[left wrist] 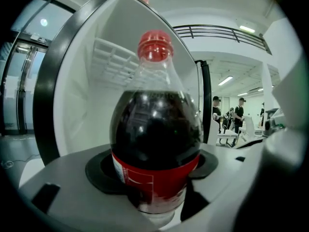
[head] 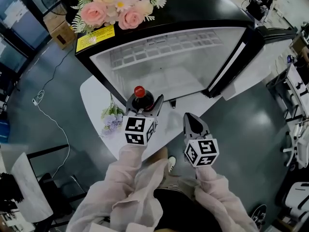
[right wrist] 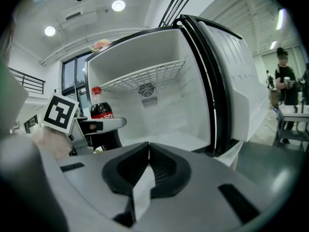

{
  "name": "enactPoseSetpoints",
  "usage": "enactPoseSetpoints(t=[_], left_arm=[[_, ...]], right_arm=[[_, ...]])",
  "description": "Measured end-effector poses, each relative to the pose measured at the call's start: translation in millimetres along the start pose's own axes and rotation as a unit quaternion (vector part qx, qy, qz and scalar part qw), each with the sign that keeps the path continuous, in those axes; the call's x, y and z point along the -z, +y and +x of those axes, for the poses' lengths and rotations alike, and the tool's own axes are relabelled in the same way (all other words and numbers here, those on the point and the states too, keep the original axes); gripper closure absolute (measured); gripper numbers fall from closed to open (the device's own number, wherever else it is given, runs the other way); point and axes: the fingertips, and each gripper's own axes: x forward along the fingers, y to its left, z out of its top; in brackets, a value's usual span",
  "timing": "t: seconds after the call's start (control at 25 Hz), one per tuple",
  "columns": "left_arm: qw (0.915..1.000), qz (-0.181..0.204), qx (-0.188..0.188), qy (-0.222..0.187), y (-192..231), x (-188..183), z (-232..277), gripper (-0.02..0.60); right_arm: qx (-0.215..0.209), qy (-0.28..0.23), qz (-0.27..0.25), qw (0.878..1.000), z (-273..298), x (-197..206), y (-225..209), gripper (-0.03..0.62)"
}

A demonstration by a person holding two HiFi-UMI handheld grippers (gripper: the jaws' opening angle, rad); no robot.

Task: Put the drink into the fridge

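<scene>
Left gripper (head: 145, 104): my jaws clamp the drink bottle (left wrist: 155, 129) at its label, upright, ready to go in standing.
Drink: just before the open fridge (head: 169, 66), not yet inside.
Right gripper (head: 192, 124): jaws together, empty, held clear at the right.
Surface: white table (head: 91, 98) bears the fridge.
Room: grey floor (head: 58, 91); flowers (head: 120, 6) on the fridge top.

We held our left gripper (head: 144, 103) at centre frame, jaws clamped round the cola bottle (head: 140, 93). Our right gripper (head: 191, 122) sat just right of it, jaws pressed together, empty. Our sleeved left forearm (head: 126, 170) and right forearm (head: 215, 185) reached up from the bottom edge.
</scene>
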Motion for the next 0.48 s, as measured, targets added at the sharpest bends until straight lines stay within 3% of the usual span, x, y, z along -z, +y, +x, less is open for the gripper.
enactPoseSetpoints(t=[0.48], left_arm=[[0.9992,-0.003,-0.036,-0.018,23.4,-14.8,35.1,0.259]], right_arm=[[0.003,0.018,0.003,1.000,18.2,5.3,-7.9,0.582]])
